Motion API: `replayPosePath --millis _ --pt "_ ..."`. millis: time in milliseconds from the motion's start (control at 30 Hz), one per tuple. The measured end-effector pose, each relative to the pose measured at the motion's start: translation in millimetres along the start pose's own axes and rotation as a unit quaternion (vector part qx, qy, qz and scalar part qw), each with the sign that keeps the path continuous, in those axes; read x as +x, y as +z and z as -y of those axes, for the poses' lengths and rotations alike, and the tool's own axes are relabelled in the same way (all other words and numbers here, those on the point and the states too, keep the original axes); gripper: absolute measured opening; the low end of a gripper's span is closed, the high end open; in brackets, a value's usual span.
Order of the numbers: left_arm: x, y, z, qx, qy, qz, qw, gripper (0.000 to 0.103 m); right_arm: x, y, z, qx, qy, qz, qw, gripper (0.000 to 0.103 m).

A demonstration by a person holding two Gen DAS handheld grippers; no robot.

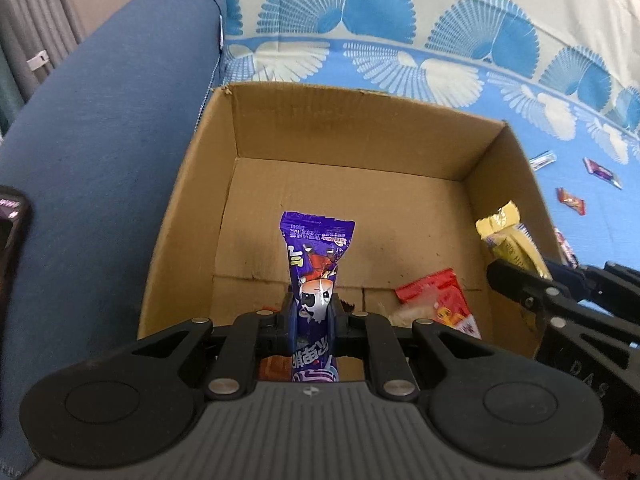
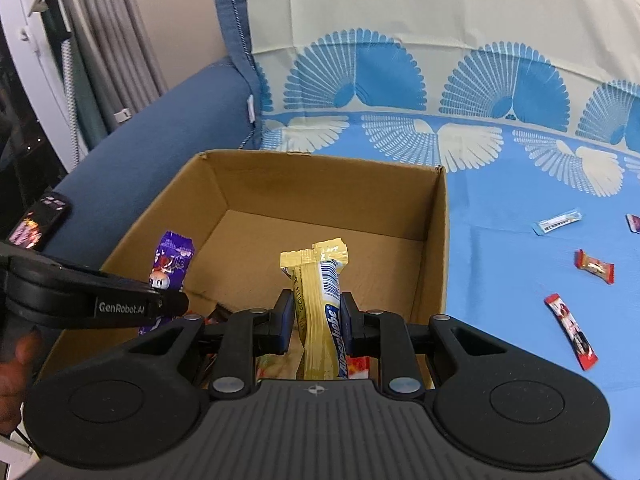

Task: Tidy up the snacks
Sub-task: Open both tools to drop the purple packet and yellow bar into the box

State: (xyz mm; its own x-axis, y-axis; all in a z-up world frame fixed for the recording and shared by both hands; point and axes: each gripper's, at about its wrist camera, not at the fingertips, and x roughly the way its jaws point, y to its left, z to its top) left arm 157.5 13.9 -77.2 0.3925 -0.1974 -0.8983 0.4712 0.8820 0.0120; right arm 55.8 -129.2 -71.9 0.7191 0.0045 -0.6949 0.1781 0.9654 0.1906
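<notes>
Both claws grip wrappers, left claw (image 1: 313, 312) purple snack (image 1: 316, 264), right claw (image 2: 317, 316) yellow packet (image 2: 320, 300), hiding box (image 1: 360, 132) contents.

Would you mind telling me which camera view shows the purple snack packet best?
The left wrist view: the purple snack packet stands dead centre, clamped in the left claw over the cardboard box, its printed face fully visible. The right wrist view shows only its top part at the left, partly hidden behind the left claw's arm.
</notes>
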Motion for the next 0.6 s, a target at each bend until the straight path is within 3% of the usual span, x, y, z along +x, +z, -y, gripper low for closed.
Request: replayPosePath --millis 267,333,367,400,433,467,533,600 --pt "27 14 -4 0.002 0.016 -0.006 0.9998 0.016 28 8 8 0.014 0.005 -0.007 1.0 0.025" --pt "26 18 -4 0.0 0.024 0.005 0.9997 0.034 29 11 9 0.02 0.007 -0.003 1.0 0.029" --pt "23 20 -5 -0.001 0.029 0.013 0.9995 0.068 29 14 9 0.025 0.007 0.0 1.0 0.035" --pt "18 22 -7 -0.005 0.034 0.024 0.9991 0.099 26 15 10 0.029 0.005 0.006 1.0 0.051" --pt "9 22 -9 -0.015 0.042 0.045 0.998 0.102 23 17 10 0.033 0.0 0.013 0.999 0.064" --pt "1 21 -10 -0.022 0.046 0.06 0.9969 0.103 18 17 10 0.033 -0.008 0.021 0.999 0.068" --pt "-9 17 -11 -0.024 0.041 0.057 0.9972 0.103 9 14 10 0.027 -0.021 0.023 0.999 0.081" --pt "-17 8 -10 -0.028 0.035 0.042 0.9981 0.103 -6 6 9 0.026 -0.033 0.019 0.999 0.086"
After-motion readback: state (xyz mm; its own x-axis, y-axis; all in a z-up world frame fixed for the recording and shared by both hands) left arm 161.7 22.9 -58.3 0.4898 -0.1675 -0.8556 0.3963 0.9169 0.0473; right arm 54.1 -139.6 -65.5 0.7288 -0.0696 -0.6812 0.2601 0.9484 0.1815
